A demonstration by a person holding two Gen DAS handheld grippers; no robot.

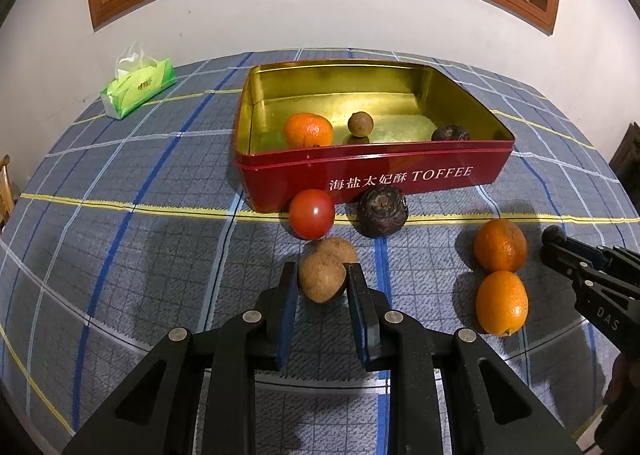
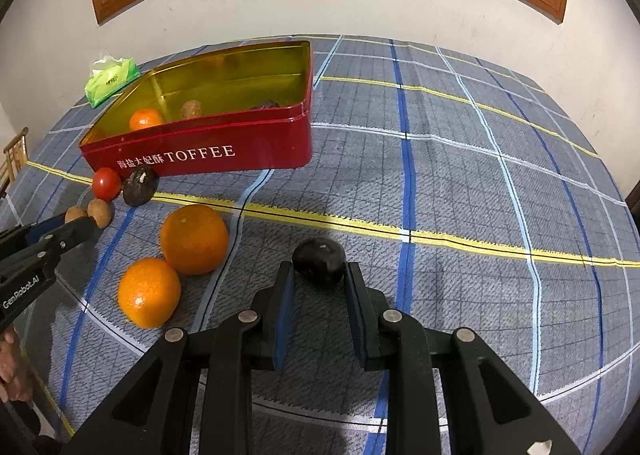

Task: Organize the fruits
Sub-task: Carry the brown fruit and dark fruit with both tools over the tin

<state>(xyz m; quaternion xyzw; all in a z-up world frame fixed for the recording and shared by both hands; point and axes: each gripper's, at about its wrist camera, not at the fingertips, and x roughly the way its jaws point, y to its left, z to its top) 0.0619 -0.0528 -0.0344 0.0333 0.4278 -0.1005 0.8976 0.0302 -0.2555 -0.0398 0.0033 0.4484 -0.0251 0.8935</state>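
My left gripper (image 1: 322, 271) is shut on a round brown fruit (image 1: 322, 289) low over the checked cloth, with a second brown fruit (image 1: 339, 249) touching it behind. My right gripper (image 2: 319, 269) is shut on a dark, nearly black fruit (image 2: 318, 255) near the yellow stripe. The red toffee tin (image 1: 400, 175) stands open beyond, holding an orange (image 1: 308, 129), a small brown fruit (image 1: 360, 123) and a dark fruit (image 1: 450, 133). A tomato (image 1: 312, 213) and a dark fruit (image 1: 382, 213) lie against the tin's front wall. Two oranges (image 2: 194, 239) (image 2: 149, 292) lie between the grippers.
A green tissue pack (image 1: 138, 89) lies at the table's far left by the wall. The checked cloth (image 2: 480, 175) stretches right of the tin. A hand (image 2: 12, 367) shows at the left edge of the right wrist view, and a wooden chair part (image 2: 14, 153) stands off the table's left side.
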